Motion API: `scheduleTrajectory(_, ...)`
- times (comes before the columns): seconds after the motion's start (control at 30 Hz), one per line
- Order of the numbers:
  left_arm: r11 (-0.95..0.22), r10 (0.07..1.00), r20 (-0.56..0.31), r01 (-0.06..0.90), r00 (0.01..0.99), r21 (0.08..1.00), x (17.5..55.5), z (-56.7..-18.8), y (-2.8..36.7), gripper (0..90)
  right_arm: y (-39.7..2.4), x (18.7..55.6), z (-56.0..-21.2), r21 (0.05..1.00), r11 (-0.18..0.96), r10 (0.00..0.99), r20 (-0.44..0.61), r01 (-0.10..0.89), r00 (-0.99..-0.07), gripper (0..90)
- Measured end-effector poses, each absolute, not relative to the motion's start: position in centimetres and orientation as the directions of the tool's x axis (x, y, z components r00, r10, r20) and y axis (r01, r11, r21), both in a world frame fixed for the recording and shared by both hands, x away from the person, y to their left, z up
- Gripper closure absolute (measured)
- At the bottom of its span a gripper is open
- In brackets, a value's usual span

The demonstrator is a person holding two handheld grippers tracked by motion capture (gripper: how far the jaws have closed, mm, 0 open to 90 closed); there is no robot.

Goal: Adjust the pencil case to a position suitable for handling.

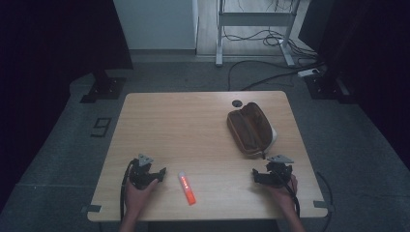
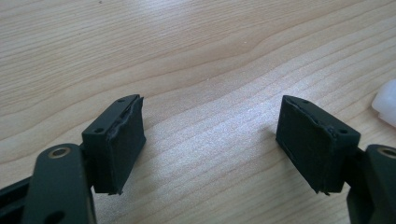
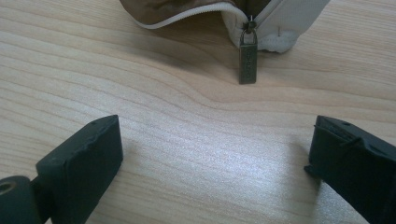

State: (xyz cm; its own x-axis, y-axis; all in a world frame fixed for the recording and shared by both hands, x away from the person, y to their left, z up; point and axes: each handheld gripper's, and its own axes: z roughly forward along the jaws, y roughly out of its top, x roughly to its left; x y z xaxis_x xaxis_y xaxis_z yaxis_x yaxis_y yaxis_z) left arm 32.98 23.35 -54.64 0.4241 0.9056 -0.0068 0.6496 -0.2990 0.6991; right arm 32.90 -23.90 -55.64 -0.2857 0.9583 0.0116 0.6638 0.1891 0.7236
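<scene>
High view: a person's two hands rest at the near edge of the wooden counter [image 1: 193, 121], each holding a claw. The left claw [image 1: 162, 172] lies near the front left, its jaws spread with nothing between them; the left claw view confirms this, showing the left claw [image 2: 210, 140] wide apart over bare wood, with a small white thing [image 2: 385, 100] at the right edge of that view. Just beside the left claw, toward the counter's middle, lies an orange-red marker [image 1: 187, 188], flat on the wood and angled slightly. The right claw [image 1: 255, 175] sits near the front right, likewise spread and empty. Beyond it, toward the far right of the counter, lies a brown pencil case [image 1: 247, 128], unzipped along its top. From the right claw view, the right claw [image 3: 215, 149] stands wide open over the wood, and the pencil case's metal zipper pull [image 3: 247, 58] rests on the counter ahead of the jaws, apart from them.
</scene>
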Motion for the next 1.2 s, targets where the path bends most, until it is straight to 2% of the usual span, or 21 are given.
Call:
scheduleTrajectory(0.9,-0.299,0.906,-0.007,0.650,0.424,0.699,32.98,-54.64,23.35,23.3,-24.00,32.93,-55.60,0.727,0.185,0.959,0.013,0.661,-0.283,5.0)
scheduleTrajectory(1.0,-0.299,0.906,-0.006,0.649,0.424,0.699,32.98,-54.64,23.35,23.3,-24.03,32.89,-55.58,0.730,0.185,0.958,0.014,0.658,-0.285,6.9)
scheduleTrajectory(1.07,-0.299,0.906,-0.006,0.649,0.424,0.699,32.98,-54.64,23.35,23.3,-24.11,32.79,-55.52,0.736,0.172,0.962,0.019,0.655,-0.274,11.6)
scheduleTrajectory(1.2,-0.299,0.906,-0.006,0.649,0.424,0.699,32.99,-54.64,23.35,23.3,-24.50,32.65,-55.47,0.745,0.146,0.963,0.043,0.651,-0.265,12.8)
